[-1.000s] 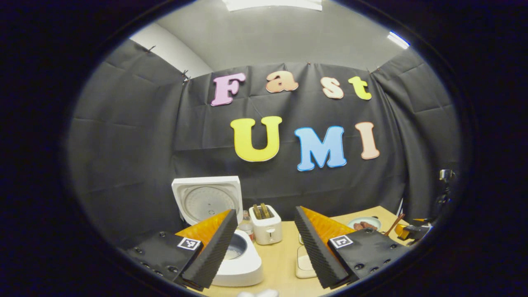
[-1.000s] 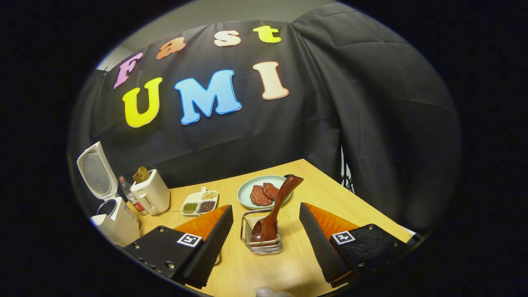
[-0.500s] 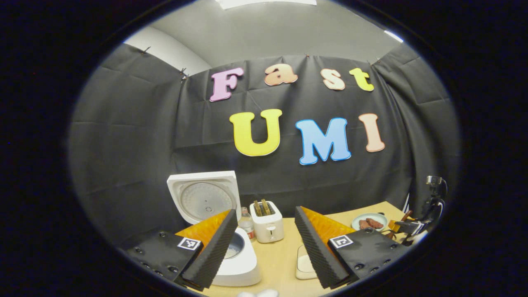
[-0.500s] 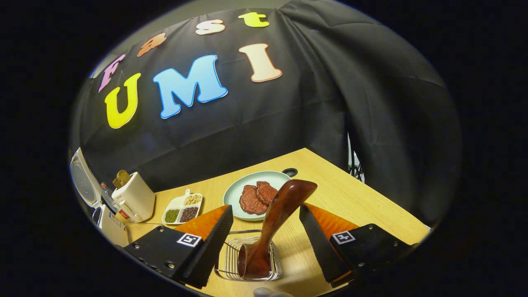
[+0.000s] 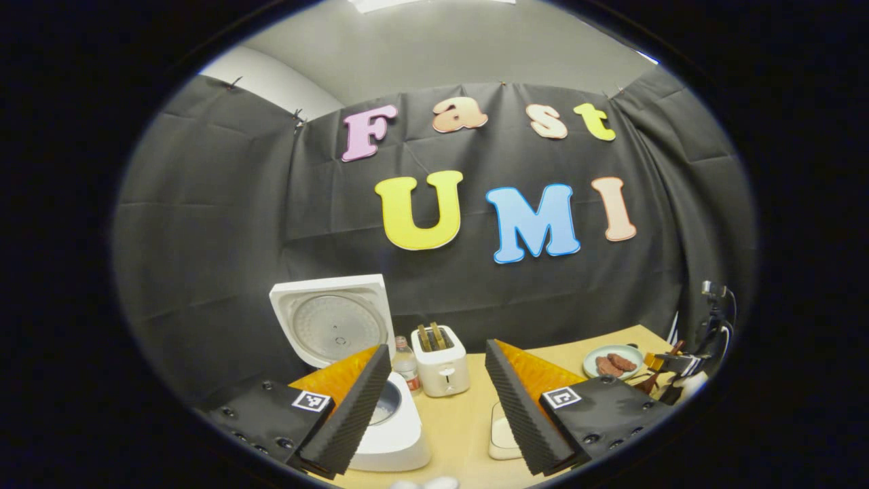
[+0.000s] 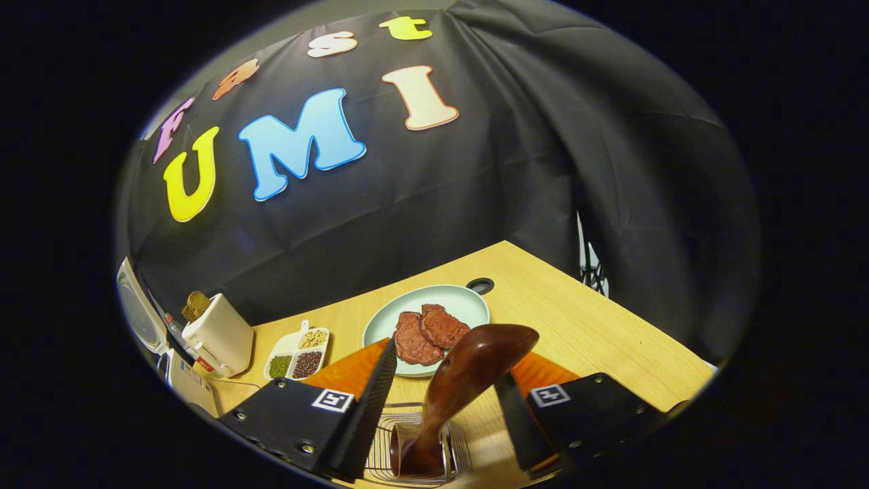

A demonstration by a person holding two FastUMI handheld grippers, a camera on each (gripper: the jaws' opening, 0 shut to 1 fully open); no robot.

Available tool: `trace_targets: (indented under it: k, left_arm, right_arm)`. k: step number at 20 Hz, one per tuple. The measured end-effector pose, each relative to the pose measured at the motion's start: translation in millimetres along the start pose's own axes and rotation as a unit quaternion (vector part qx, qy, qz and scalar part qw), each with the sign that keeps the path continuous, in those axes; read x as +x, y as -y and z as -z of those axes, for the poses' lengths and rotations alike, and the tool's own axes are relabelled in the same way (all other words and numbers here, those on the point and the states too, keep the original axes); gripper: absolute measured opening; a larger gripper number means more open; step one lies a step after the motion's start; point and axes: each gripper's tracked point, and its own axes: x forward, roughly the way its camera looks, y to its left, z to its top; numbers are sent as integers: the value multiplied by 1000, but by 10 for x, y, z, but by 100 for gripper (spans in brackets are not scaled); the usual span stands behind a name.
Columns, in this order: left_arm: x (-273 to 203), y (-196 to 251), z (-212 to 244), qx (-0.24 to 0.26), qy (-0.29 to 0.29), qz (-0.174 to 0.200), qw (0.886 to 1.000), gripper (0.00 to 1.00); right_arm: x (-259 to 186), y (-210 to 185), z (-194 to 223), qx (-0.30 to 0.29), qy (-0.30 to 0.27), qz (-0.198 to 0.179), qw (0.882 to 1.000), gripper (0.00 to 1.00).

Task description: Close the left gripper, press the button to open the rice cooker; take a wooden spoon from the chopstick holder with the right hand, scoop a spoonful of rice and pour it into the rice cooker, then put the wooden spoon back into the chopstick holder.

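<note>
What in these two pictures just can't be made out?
- Rice cooker pot contents, left gripper view: a finger covers most of the opening.
- Wooden spoon bowl, right gripper view: sunk in the wire chopstick holder, cut by the edge.
- Right gripper contact with the spoon: the handle hides it.

White rice cooker [image 5: 387, 428], lid raised; dark wooden spoon [image 6: 461, 380] leaning in wire chopstick holder [image 6: 380, 448].
</note>
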Motion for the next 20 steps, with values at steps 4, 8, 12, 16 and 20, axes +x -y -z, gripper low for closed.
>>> trace_targets:
  k: [4, 8, 12, 16, 20]
  left_arm:
    - [14, 12, -8, 7, 2, 1, 1000, 95]
    - [27, 15, -4, 8, 1, -1, 1000, 99]
    - [-29, -36, -16, 9, 3, -2, 1000, 99]
    - [-70, -229, -5, 5, 17, 7, 1000, 99]
    - [-84, -393, -61, 10, 39, 21, 999, 96]
  right_arm:
    - [-6, -31, 5, 12, -7, -3, 1000, 29]
    - [-25, -111, -22, -2, -15, -3, 1000, 22]
    - [-65, -179, -22, -35, -11, -2, 999, 22]
    - [-218, -308, -294, -64, 28, 8, 997, 22]
    - [-492, -567, -696, -104, 60, 18, 993, 22]
